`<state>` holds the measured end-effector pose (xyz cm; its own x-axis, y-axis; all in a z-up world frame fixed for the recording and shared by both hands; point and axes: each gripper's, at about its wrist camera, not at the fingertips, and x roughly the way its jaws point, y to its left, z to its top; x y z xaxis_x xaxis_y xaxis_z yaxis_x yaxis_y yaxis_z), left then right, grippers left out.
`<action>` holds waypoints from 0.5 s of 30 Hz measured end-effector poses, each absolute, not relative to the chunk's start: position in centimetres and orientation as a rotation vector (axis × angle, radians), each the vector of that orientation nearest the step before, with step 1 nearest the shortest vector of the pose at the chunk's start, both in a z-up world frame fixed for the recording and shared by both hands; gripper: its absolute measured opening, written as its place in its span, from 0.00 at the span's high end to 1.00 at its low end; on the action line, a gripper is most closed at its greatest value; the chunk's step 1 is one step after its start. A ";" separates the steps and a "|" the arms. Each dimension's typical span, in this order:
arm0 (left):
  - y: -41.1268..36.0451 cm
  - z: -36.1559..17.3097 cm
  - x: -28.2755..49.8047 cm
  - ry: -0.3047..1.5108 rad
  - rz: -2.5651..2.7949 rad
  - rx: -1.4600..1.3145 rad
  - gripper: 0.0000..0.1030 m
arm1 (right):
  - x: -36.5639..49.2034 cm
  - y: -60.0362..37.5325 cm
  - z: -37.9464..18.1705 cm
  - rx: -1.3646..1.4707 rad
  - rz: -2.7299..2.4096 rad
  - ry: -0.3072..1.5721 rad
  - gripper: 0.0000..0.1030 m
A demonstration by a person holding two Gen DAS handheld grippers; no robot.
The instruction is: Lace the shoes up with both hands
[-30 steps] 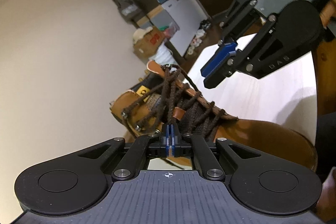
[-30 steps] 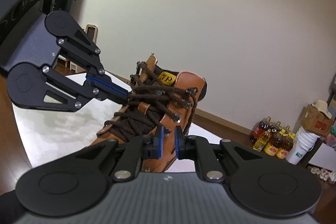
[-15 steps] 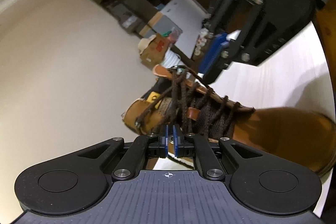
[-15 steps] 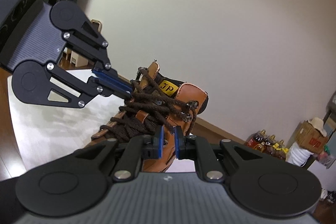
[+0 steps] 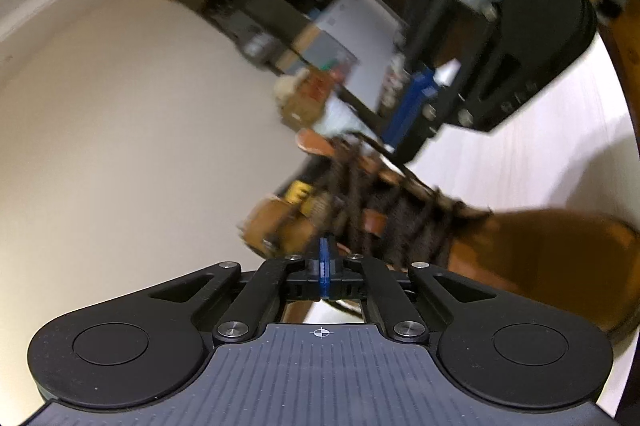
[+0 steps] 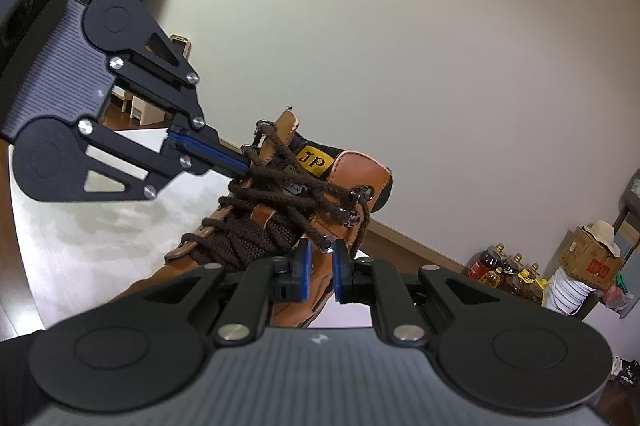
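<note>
A tan leather boot (image 6: 348, 186) with dark brown laces (image 6: 280, 194) stands on a white table (image 6: 80, 226). It also shows, blurred, in the left wrist view (image 5: 540, 246). My left gripper (image 5: 325, 250) is shut; in the right wrist view its blue pads (image 6: 208, 150) reach the laces at the boot's top left hooks, and whether a lace is pinched cannot be told. My right gripper (image 6: 321, 254) is slightly open, its pads either side of a metal lace hook (image 6: 326, 244) on the boot's right side. It also shows in the left wrist view (image 5: 404, 114).
A white wall stands behind the boot. Bottles (image 6: 504, 270), a white bucket (image 6: 568, 290) and a cardboard box (image 6: 588, 258) sit on the floor at the right. A dark wooden floor (image 6: 12, 266) lies beyond the table edge.
My left gripper has shut and swung closer to the top laces, with strong motion blur. My right gripper has stayed slightly open at the boot's right side, with the boot larger in view.
</note>
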<state>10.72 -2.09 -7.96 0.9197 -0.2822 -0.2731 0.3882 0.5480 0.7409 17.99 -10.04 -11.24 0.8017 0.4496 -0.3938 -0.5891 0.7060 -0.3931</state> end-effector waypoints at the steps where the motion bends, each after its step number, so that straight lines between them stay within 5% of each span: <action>1: -2.0 -7.8 10.6 0.128 -0.398 0.906 1.00 | 18.1 -10.1 -11.2 -0.528 0.584 0.279 0.89; 15: -3.0 -9.9 10.8 0.124 -0.411 1.057 0.92 | 18.0 -8.9 -11.6 -0.583 0.618 0.275 0.88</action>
<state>10.83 -2.97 -9.87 0.9173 -0.2690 -0.2935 0.3864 0.4239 0.8192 18.02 -8.91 -11.64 0.7859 0.4644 -0.4083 -0.6142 0.6624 -0.4289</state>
